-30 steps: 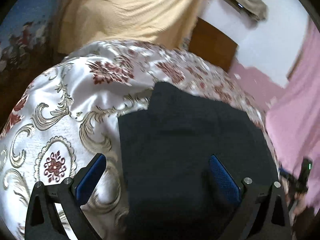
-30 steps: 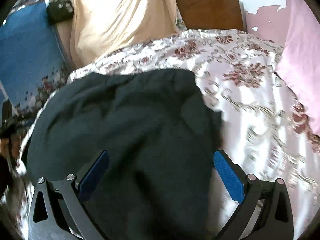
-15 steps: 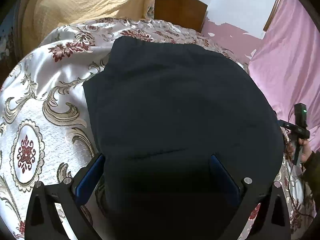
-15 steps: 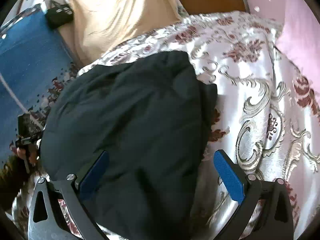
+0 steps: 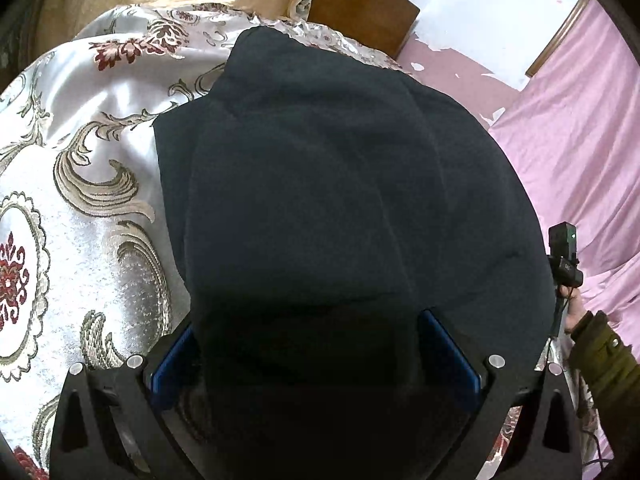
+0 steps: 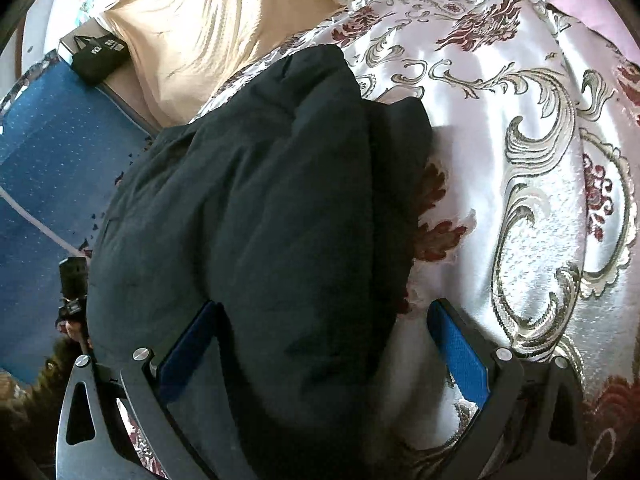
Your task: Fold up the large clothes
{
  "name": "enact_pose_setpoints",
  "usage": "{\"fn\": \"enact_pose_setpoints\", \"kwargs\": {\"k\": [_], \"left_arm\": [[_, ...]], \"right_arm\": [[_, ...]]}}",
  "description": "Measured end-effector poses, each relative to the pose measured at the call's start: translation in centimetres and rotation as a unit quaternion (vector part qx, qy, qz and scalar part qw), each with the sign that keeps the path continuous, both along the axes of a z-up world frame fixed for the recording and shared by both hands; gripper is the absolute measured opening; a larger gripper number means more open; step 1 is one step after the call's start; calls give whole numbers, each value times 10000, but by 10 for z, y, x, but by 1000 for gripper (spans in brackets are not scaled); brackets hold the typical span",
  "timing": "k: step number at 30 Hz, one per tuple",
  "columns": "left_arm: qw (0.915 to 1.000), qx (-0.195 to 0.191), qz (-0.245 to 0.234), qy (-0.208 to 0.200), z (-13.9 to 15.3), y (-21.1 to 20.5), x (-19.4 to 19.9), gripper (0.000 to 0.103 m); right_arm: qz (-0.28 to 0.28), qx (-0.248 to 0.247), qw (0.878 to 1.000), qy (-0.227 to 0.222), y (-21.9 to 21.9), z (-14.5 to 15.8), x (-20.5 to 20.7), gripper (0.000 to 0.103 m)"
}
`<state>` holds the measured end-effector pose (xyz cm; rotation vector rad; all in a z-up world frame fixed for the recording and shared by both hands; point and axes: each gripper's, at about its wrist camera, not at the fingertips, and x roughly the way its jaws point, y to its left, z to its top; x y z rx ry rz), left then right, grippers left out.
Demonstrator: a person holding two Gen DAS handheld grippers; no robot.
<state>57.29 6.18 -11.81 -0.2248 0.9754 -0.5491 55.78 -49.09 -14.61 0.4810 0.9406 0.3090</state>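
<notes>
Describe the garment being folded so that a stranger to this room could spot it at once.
Start at the bed with the shiny white bedspread patterned in gold scrolls and dark red flowers. On it lies the dark garment, a large, plain, near-black, thick-looking mass. It is the only dark, unpatterned thing on the bed; the cream fabric and the pink fabric nearby are pale.

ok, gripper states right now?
Left gripper: jaws open, over the dark garment.
Right gripper: jaws open, straddling the garment's edge.
</notes>
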Motion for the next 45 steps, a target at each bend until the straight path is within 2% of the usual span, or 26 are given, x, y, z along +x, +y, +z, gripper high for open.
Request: {"fn": "enact_pose_setpoints", "kwargs": {"k": [4,8,12,17,22,28,33,38,39,41,42,44,45], "left_arm": [[9999,-27,12,-113,-3,-3,-4,103],[9998,-131,0,-139,-5,-2,-4,103],[9998,-147,1,-165,-6,-2,-6,103],[9997,-168,-2,-176,-7,4,-7,103],[9997,-189,7,-152,-6,2,-1,103],[9994,-329,-69,54,-9,7,5,103],[9963,-257,-142,805,-5,5,22,103],[9911,-250,303,1271,-5,1,29,102],[9899,-226,384,1348,-4,-1,29,99],[9893,-163,519,1356,2,-8,27,80],[9891,-91,632,1324,6,-10,25,75],[9881,77,900,1246,16,-15,19,53],[9875,121,1000,1214,20,-16,17,47]], "right_arm": [[346,208,9992,69,6,-3,5,102],[710,186,9973,47,25,-5,15,102],[687,286,9972,-5,29,-9,17,102],[576,409,9969,-349,29,-12,9,102],[528,438,9970,-359,31,-8,11,102],[331,202,9989,268,32,-3,19,102],[7,-131,9960,879,46,2,26,102],[-445,-3,9914,1235,52,5,24,102],[-558,42,9907,1237,54,6,22,102],[-676,-11,9910,1155,60,7,15,98],[-716,-78,9915,1079,64,9,11,92],[-818,-179,9924,897,71,15,3,79],[-863,-259,9926,809,74,20,-1,67]]}}
